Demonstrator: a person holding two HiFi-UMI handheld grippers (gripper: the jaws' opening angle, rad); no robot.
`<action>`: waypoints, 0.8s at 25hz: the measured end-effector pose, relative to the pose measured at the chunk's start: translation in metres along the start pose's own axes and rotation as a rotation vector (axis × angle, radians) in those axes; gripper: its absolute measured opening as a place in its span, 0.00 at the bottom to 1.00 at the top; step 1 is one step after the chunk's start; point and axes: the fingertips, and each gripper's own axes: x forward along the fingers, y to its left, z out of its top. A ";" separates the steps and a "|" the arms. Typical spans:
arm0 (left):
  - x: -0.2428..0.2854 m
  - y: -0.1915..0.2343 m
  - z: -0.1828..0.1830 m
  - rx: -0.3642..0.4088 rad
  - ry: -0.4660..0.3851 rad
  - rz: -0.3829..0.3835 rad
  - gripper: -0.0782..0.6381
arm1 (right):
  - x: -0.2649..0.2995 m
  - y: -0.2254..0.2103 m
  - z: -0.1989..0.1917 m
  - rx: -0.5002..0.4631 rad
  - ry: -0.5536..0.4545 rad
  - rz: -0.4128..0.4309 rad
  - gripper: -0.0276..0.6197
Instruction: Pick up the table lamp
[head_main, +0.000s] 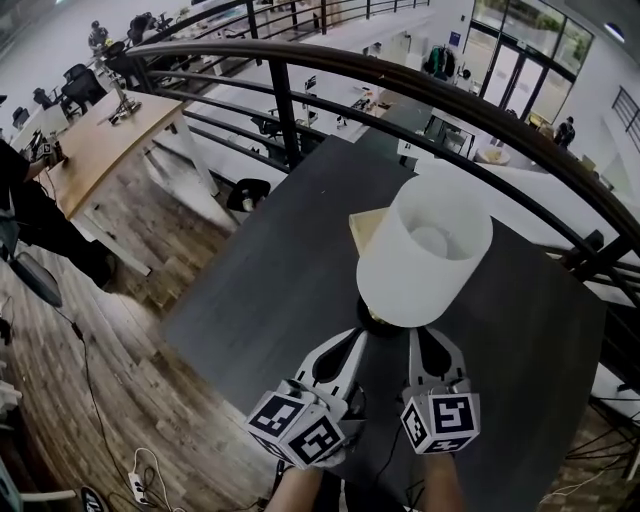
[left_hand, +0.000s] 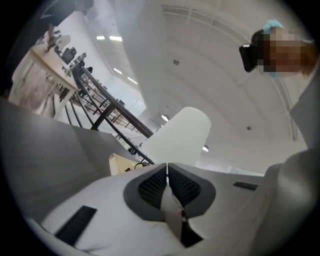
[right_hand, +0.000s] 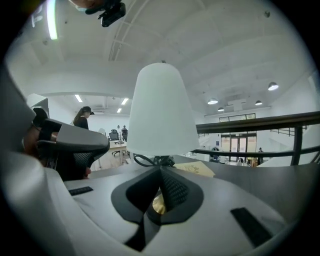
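Ideally, since the lamp (head_main: 424, 248) stands upright toward the surface's (head_main: 280, 270) far right edge and the left claw (head_main: 354, 340) and right claw (head_main: 425, 338) are both closed on nothing just short of its base (head_main: 376, 320), the jaws should be opened first, then the base gripped low from both sides.

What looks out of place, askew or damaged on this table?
Nothing stands out. The table lamp stands upright on the dark table and looks undamaged, with nothing spilled around it. A tan card lies beside it.
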 end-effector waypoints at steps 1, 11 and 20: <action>0.002 0.001 -0.001 -0.041 -0.013 -0.017 0.13 | 0.003 -0.001 -0.003 -0.003 -0.002 0.008 0.04; 0.016 0.010 -0.014 -0.273 -0.061 -0.106 0.14 | 0.028 -0.006 -0.031 -0.056 0.040 0.061 0.10; 0.028 0.012 -0.017 -0.468 -0.128 -0.193 0.31 | 0.040 -0.013 -0.045 -0.046 0.057 0.063 0.10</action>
